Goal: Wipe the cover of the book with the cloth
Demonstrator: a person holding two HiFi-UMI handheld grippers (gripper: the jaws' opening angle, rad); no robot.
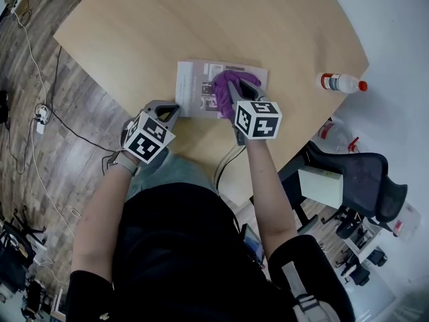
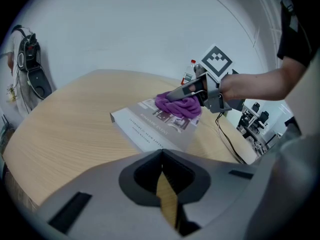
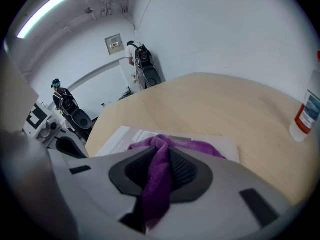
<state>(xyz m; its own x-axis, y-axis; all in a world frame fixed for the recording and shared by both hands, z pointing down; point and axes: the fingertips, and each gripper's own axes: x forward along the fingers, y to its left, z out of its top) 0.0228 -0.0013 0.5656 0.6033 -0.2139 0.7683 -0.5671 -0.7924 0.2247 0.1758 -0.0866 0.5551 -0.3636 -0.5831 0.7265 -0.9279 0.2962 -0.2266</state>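
At mid-frame, our right hand-held gripper pinches the crumpled purple cloth on the grey paperback book, which lies on the pale wooden surface. Our left hand-held gripper (pressed together, empty) sits just beside the book's lower-left corner.

Pale wood table, plank floor, cables, black mesh chair, white walls, strip light.

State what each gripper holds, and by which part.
Right gripper: the purple cloth, pinched by a bunched fold, its rest on the book. Left gripper: shut, holding nothing.
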